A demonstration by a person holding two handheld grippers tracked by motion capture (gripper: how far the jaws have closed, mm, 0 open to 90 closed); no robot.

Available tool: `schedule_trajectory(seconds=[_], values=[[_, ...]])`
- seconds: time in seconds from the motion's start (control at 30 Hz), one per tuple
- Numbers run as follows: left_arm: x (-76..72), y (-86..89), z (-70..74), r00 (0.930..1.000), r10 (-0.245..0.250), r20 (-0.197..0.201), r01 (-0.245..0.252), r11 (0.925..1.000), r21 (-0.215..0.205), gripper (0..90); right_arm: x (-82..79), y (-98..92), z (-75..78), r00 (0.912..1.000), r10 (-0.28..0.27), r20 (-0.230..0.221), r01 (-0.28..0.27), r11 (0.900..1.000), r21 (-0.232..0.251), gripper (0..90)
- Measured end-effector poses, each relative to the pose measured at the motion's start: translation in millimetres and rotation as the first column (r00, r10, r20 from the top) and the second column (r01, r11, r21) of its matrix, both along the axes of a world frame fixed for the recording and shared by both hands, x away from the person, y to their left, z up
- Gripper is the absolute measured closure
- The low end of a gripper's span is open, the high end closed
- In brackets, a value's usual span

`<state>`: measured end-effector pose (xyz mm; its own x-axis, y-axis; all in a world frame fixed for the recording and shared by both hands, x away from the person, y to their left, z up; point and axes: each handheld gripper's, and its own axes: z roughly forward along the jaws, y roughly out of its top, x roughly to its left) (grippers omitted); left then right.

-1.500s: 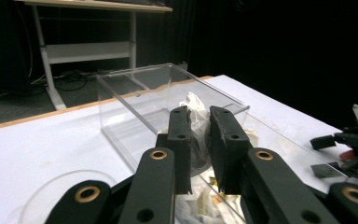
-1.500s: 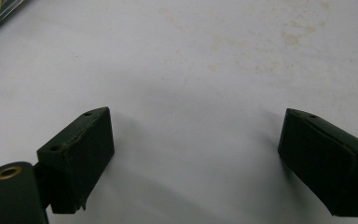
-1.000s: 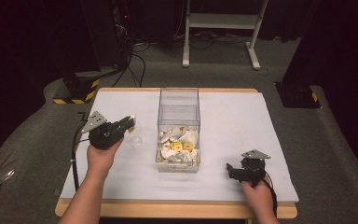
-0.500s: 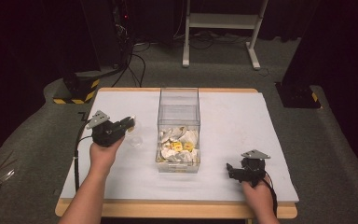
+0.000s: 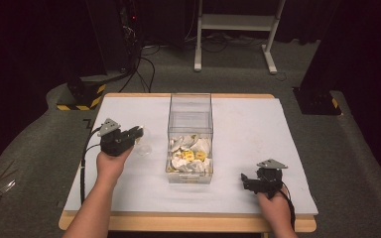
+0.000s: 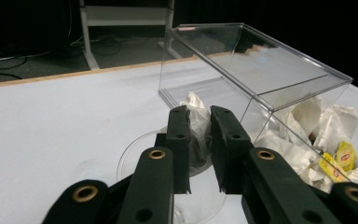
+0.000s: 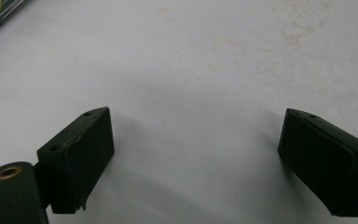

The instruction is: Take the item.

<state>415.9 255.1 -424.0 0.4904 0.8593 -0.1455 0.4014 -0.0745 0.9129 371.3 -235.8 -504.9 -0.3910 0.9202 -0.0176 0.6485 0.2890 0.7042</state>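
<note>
The white table (image 5: 248,124) carries everything, and a clear plastic box (image 5: 190,116) stands near its middle, long axis running away from the person; this box serves as the landmark. Inside the box, at the end nearest the person, lies a heap of crumpled white tea bags (image 5: 191,156) with a few yellow tags among them, and the far half of the box is bare. To the left of the box, close to its near-left wall but apart from it, a shallow clear dish (image 6: 168,179) sits on the table, faint in the high view and seen as a round transparent rim in the left gripper view. The left gripper (image 5: 138,132) is held over that dish, pointing toward the box, with the person's hand behind it and a cable trailing down the forearm. Its jaws have just been opening slightly, yet they stand close together with a single tea bag (image 6: 196,123) pinched between them, the paper bulging up above the tips; whether the bag already touches the dish cannot be told. To the right of the box and nearer the person, well apart from it, the right gripper (image 5: 244,180) rests low on the table with its jaws spread wide over bare white surface, nothing between them.
</note>
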Motion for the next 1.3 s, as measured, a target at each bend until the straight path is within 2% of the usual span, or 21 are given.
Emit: schedule_trajectory(seconds=[0.1,0.13,0.4,0.5,0.87,0.93,1.03,1.3], values=[[-0.4,-1.6,-0.7,1.0000,-0.001,-0.005,0.001,0.9999,0.013,63.1,0.0,0.0,0.0,1.0000,0.000,0.000,0.000,1.000,0.000,10.0],[-1.1,-2.7,-0.9,1.0000,0.001,-0.004,-0.001,0.9995,0.032,57.2,0.0,0.0,0.0,1.0000,0.000,0.000,0.000,1.000,0.000,10.0],[-5.6,-5.0,-0.1,0.9999,0.016,0.000,-0.016,0.9965,0.082,44.3,0.0,0.0,0.0,1.0000,0.000,-0.001,0.000,1.000,0.001,10.0],[-12.9,-2.4,2.7,0.9996,0.020,0.021,-0.022,0.9953,0.095,41.4,-0.1,0.1,0.0,1.0000,-0.002,-0.001,0.002,1.000,0.001,10.0],[-27.7,10.8,-2.4,0.9994,0.021,0.027,-0.024,0.9936,0.110,34.9,-0.1,0.1,0.2,1.0000,0.000,-0.002,0.000,1.000,-0.001,10.0],[-31.7,13.2,-3.9,0.9995,0.021,0.023,-0.024,0.9933,0.113,34.0,-0.1,0.1,0.1,1.0000,0.000,-0.002,0.000,1.000,-0.001,10.0],[-37.4,17.6,-7.1,0.9998,0.014,0.014,-0.016,0.9954,0.095,33.7,-0.1,0.1,0.1,1.0000,0.000,-0.001,0.000,1.000,-0.001,10.0],[-49.0,23.9,-17.4,0.9998,0.012,-0.013,-0.010,0.9938,0.111,33.6,-0.1,0.1,0.1,1.0000,0.000,-0.001,0.000,1.000,-0.001,10.0]])
